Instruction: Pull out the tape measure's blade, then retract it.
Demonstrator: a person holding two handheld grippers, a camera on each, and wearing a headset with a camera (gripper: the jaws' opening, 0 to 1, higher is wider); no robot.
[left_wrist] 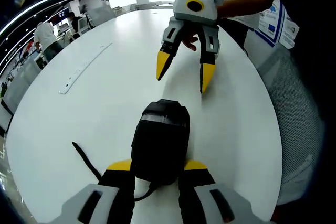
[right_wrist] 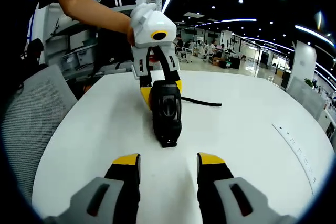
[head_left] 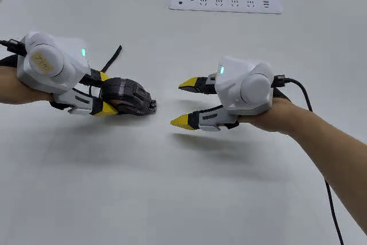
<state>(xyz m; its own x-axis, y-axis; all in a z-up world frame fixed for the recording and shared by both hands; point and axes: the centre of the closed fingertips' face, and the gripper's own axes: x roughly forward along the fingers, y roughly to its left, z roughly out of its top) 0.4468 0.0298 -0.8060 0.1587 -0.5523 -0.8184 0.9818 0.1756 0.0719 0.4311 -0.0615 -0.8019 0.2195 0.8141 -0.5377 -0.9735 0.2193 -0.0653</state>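
Jaws clamp tape measure (head_left: 131, 96) (left gripper (head_left: 105, 92)), right gripper (head_left: 179, 103) spread

I am looking at a smooth white tabletop (head_left: 172, 199) spreading across the head view. A long, flat white plastic power strip (head_left: 225, 3) is lying on it towards the far edge. In the right gripper view a grey mesh office chair (right_wrist: 26, 114) is standing just beside the table, and long strip lights (right_wrist: 247, 21) are glowing on a dark ceiling. In the left gripper view a person in a white top (left_wrist: 44, 34) is showing beyond the table.
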